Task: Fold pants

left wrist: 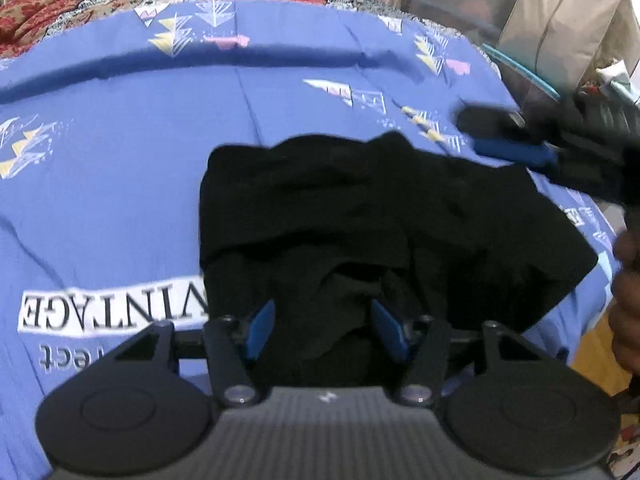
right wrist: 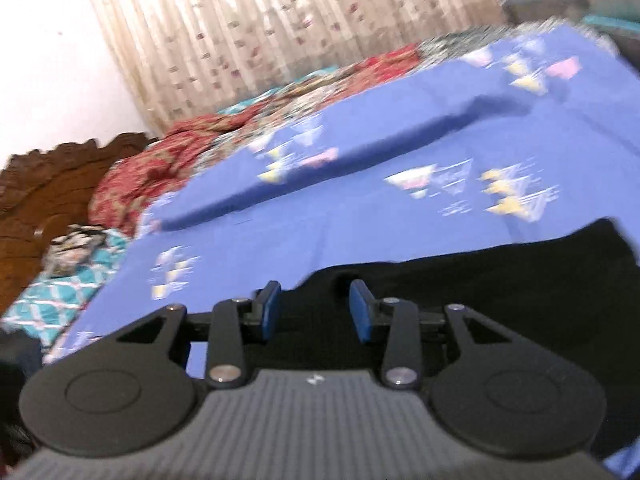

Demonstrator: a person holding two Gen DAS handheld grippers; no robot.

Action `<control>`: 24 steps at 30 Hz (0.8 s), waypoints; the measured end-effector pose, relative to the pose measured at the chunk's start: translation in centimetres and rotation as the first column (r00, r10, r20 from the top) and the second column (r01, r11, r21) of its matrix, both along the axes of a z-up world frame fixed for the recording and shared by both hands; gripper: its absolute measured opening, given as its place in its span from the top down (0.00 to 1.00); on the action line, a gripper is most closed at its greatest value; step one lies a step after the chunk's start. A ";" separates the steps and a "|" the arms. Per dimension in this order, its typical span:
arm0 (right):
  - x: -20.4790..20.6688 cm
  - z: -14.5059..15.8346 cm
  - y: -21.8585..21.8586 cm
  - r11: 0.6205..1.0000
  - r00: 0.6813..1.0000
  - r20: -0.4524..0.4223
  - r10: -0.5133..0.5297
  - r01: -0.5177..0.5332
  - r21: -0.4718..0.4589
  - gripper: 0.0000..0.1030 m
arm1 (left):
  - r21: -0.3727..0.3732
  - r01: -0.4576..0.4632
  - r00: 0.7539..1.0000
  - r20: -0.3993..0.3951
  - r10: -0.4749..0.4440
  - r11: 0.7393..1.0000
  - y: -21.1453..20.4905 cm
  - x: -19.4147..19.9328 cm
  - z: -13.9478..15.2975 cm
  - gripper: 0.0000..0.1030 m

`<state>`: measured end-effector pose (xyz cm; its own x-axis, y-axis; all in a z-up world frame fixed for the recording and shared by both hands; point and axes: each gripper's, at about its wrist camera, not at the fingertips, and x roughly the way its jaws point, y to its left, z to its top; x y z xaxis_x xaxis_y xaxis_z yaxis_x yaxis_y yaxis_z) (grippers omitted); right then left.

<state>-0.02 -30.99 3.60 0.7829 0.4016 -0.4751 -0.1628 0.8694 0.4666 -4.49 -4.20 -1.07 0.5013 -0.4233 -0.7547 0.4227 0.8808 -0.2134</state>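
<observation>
1. The left gripper, black with blue pads, points steeply downward, its jaws partly apart with dark cloth bunched between them (whether the pads press on it cannot be told).
2. The right gripper, of the same build, tilts gently downward and is rolled to one side, jaws partly apart, nothing clamped.
3. A hand shows at the left view's right edge.
</observation>
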 end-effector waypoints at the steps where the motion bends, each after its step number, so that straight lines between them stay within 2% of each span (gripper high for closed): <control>1: 0.4 -0.3 0.1 0.999 1.000 -0.017 0.023 -0.023 0.023 0.60 | 0.008 0.002 1.000 0.004 -0.002 1.000 0.0 -0.2 -0.1 0.48; 3: 2.3 -1.4 1.2 0.995 0.993 -0.089 0.082 -0.077 0.064 0.61 | 0.021 0.004 1.000 0.008 -0.005 1.000 -0.1 -0.4 -0.2 0.47; 5: 4.4 -3.9 2.2 0.997 0.975 -0.211 0.076 -0.074 0.014 0.66 | 0.021 0.005 1.000 0.004 -0.005 1.000 0.0 -0.3 -0.2 0.47; 6: 5.3 -5.6 2.2 0.998 0.964 -0.262 0.051 -0.057 -0.015 0.82 | 0.021 0.004 1.000 -0.001 -0.004 1.000 0.1 -0.2 -0.2 0.47; 7: 5.7 -6.9 1.5 1.000 0.958 -0.286 0.020 -0.020 0.003 0.94 | 0.021 0.002 1.000 -0.004 -0.002 1.000 0.2 -0.2 -0.2 0.47; 8: 5.6 -7.4 0.5 0.998 0.953 -0.303 -0.012 0.029 0.049 1.00 | 0.015 0.003 1.000 -0.004 -0.002 1.000 0.4 -0.3 -0.1 0.47; 10: 5.2 -7.2 -1.3 0.982 0.943 -0.334 -0.007 0.069 0.174 0.96 | -0.002 0.004 1.000 -0.002 -0.004 1.000 0.8 -0.4 0.3 0.46; 11: 4.7 -6.7 -1.8 0.980 0.946 -0.324 -0.002 0.067 0.188 0.91 | -0.018 0.002 1.000 -0.003 -0.002 1.000 1.1 -0.5 0.6 0.46; 13: 3.0 -5.4 -2.3 0.985 0.962 -0.274 -0.003 0.049 0.163 0.73 | -0.051 -0.007 1.000 -0.004 0.007 0.999 1.7 -0.6 1.1 0.45; 14: 2.0 -4.9 -2.6 0.988 0.969 -0.246 0.003 0.036 0.153 0.59 | -0.068 -0.012 1.000 -0.002 0.012 0.998 2.0 -0.8 1.3 0.45; 15: 1.3 -4.6 -2.8 0.988 0.973 -0.229 0.006 0.030 0.152 0.55 | -0.079 -0.017 1.000 0.000 0.017 0.997 2.2 -0.9 1.6 0.44; 17: -0.3 -4.5 -3.4 0.987 0.976 -0.218 0.011 0.025 0.159 0.55 | -0.084 -0.025 1.000 -0.003 0.025 0.996 2.5 -1.1 1.8 0.43; 24: -1.6 -6.1 -3.3 0.980 0.965 -0.262 -0.024 0.075 0.186 0.55 | -0.077 -0.033 0.999 -0.020 0.032 0.996 2.3 -1.1 1.8 0.43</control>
<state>-1.64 -34.32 -2.46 0.6658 0.4688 -0.5804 0.0258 0.7630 0.6459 -5.55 -1.95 0.71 0.5016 -0.4641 -0.7301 0.3891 0.8748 -0.2888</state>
